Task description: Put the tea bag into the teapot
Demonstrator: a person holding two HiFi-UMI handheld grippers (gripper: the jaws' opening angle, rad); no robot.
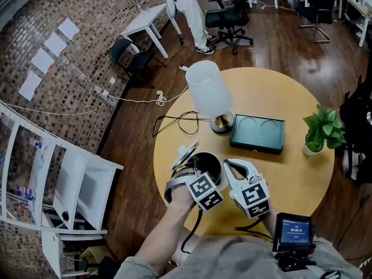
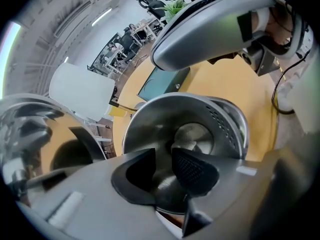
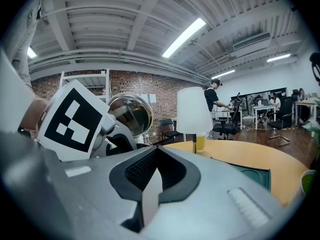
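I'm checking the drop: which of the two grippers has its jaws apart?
The left gripper, above the open teapot: its jaws stand apart, empty. The right gripper is shut on a thin white strip.

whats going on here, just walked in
A person holds a gripper in each hand at a round yellow table. The left gripper hangs over the open steel teapot and points down into it, jaws apart with nothing gripped. A pale shape lies at the pot's bottom. It may be the tea bag, but I can't be sure. The right gripper is beside the pot, closed on a thin pale strip.
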